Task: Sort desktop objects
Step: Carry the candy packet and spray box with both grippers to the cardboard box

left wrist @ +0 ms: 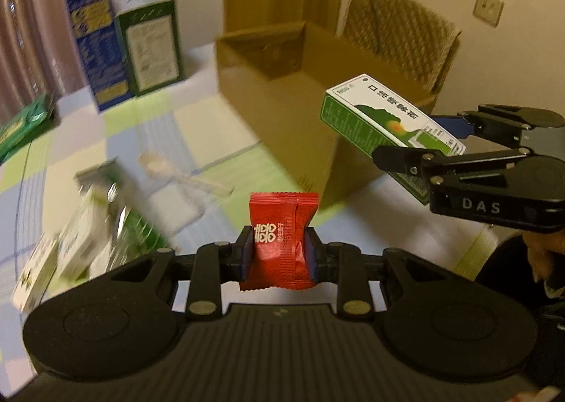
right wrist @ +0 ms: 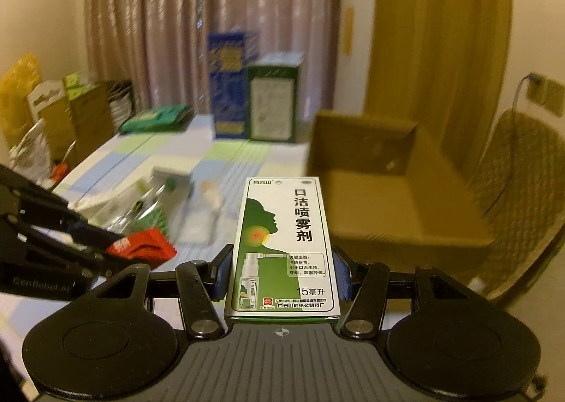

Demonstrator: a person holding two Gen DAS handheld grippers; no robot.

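My left gripper (left wrist: 280, 253) is shut on a red candy packet (left wrist: 282, 225), held above the checked tablecloth. My right gripper (right wrist: 280, 276) is shut on a green and white spray medicine box (right wrist: 284, 246) that lies lengthwise between its blue pads. In the left wrist view that box (left wrist: 381, 123) hangs at the right, close to the front right corner of the open cardboard box (left wrist: 282, 84). From the right wrist view the red packet (right wrist: 144, 246) shows at the left in the left gripper, and the cardboard box (right wrist: 381, 197) lies ahead to the right.
Loose green and white packets (left wrist: 99, 225) and a small white item (left wrist: 159, 165) lie on the tablecloth (left wrist: 148, 130) at the left. A blue carton (left wrist: 95, 45) and a green carton (left wrist: 152, 42) stand at the back. A woven chair (left wrist: 402, 35) is behind the cardboard box.
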